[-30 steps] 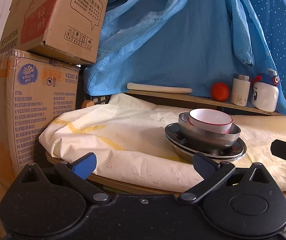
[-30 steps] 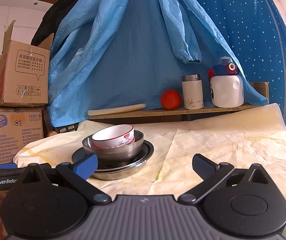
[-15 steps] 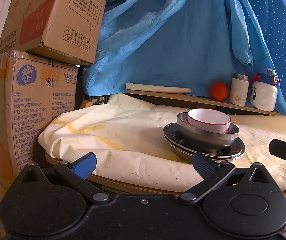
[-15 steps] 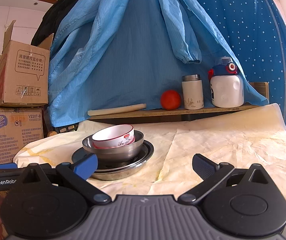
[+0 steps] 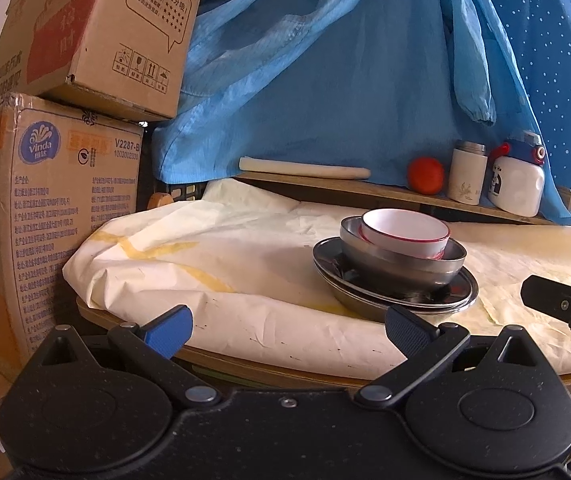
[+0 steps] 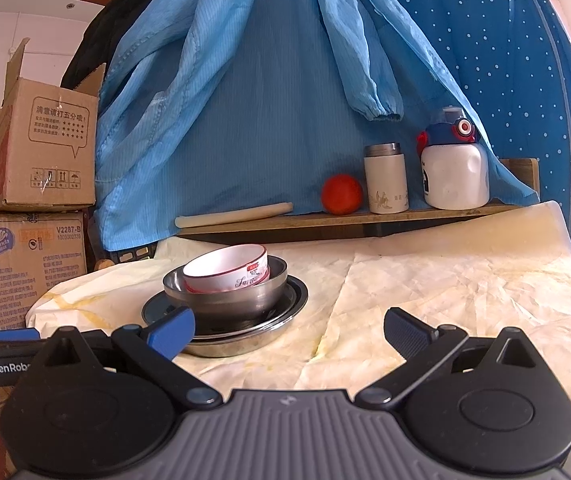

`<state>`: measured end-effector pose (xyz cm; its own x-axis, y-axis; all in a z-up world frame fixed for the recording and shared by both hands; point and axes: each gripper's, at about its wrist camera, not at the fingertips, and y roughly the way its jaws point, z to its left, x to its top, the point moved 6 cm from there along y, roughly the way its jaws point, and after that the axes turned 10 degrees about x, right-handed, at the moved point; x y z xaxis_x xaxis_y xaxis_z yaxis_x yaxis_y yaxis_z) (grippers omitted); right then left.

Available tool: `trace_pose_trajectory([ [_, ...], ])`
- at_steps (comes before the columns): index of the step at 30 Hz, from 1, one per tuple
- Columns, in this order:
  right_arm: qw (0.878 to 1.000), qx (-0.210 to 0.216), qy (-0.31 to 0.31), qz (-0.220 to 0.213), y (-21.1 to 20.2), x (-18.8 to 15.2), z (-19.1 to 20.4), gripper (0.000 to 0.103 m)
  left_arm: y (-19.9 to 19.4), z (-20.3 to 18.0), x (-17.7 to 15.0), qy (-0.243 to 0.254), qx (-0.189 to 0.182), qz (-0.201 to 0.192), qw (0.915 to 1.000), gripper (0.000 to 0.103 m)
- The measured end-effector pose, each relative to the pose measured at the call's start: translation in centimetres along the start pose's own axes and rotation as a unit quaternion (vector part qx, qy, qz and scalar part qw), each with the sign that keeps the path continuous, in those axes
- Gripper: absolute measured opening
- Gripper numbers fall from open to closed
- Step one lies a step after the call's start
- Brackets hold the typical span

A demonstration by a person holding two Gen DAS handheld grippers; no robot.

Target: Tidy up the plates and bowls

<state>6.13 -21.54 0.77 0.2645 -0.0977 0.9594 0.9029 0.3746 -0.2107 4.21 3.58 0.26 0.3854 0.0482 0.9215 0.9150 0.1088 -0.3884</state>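
Behind the stacked bowls (image 6: 225,280), an orange ball (image 6: 341,194) and flasks (image 6: 386,178) line the shelf (image 6: 425,215); both tongs (image 5: 287,326) (image 6: 288,330) gape wide, empty

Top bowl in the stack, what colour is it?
White with a red rim; clearest in the left wrist view.

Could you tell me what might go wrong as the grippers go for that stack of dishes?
The white bowl sits tilted inside the steel bowl, so a nudge could tip it out. The bowls rest loosely on the steel plates; lifting from the bottom may let the upper pieces slide. The stack stands on a wrinkled cloth near the table's front edge, and a finger catching the cloth could drag everything. The left gripper and the right gripper are both open.
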Motion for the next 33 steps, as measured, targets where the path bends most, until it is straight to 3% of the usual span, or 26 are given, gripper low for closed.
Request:
trace_pose_trajectory([
  [33,1.0,0.001,0.002,0.006,0.43,-0.4,0.09,0.103,0.23,-0.08,0.15,0.008,0.008,-0.004,0.9999,0.102],
])
